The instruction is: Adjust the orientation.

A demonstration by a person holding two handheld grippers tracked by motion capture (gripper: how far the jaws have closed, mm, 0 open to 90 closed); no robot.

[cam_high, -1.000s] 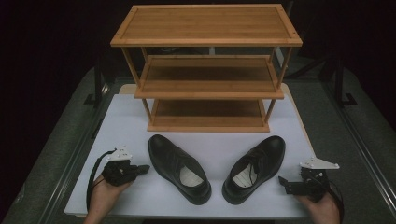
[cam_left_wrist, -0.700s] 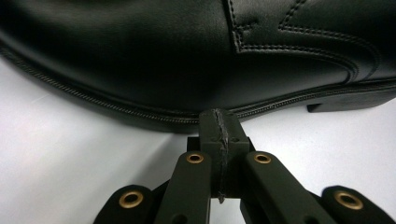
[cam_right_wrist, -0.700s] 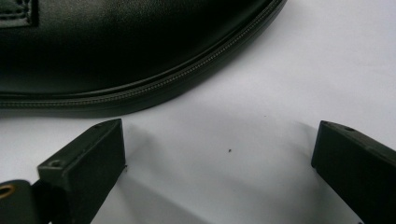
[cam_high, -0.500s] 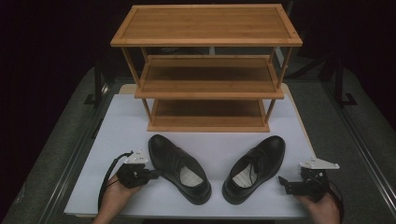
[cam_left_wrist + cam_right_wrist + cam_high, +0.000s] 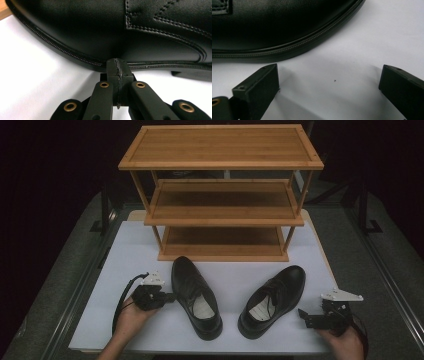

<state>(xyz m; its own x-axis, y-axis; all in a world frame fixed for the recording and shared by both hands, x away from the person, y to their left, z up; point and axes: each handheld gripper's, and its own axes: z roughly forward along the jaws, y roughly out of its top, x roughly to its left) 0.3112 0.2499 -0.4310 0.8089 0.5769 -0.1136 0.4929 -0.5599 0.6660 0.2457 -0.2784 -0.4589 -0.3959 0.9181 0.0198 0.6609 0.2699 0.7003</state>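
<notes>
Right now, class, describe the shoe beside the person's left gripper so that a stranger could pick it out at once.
Start at the three-tier wooden rack at the back of the white table. In front of it lie two black leather shoes; take the left shoe, toe pointing toward the rack. Unlike the right shoe, it has the shut left gripper at its side.

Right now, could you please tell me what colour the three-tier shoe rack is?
The slatted wooden rack is a warm honey brown, clearest in the high view.
</notes>
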